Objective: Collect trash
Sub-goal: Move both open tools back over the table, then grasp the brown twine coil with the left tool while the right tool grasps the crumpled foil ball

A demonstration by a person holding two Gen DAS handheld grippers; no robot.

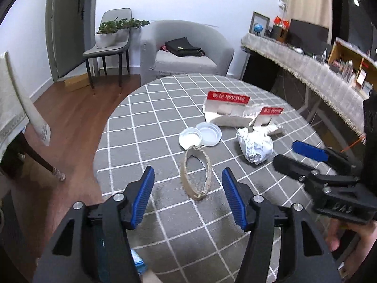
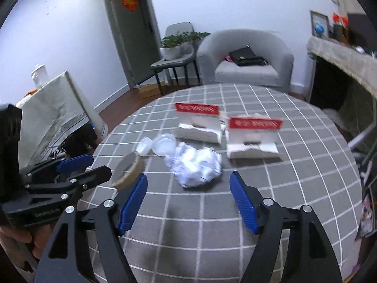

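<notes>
Approaching trash on worktop [image 1: 165, 224], both hand-held grippers gaping, empty: left [image 1: 188, 184] lining up on cardboard ring [image 1: 195, 176], right [image 2: 188, 191] on crumpled paper [image 2: 195, 167]. Next: straddling each item, then closing.

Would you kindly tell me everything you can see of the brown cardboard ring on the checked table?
The cardboard ring is a thin, brown, empty tape core, squashed into a long oval. It stands on its edge on the grey checked tablecloth, leaning a little. Its far end sits against the nearer of two round white plastic lids. The crumpled white paper lies apart to its right. Nothing holds it: the open left tongs frame it without touching.
</notes>
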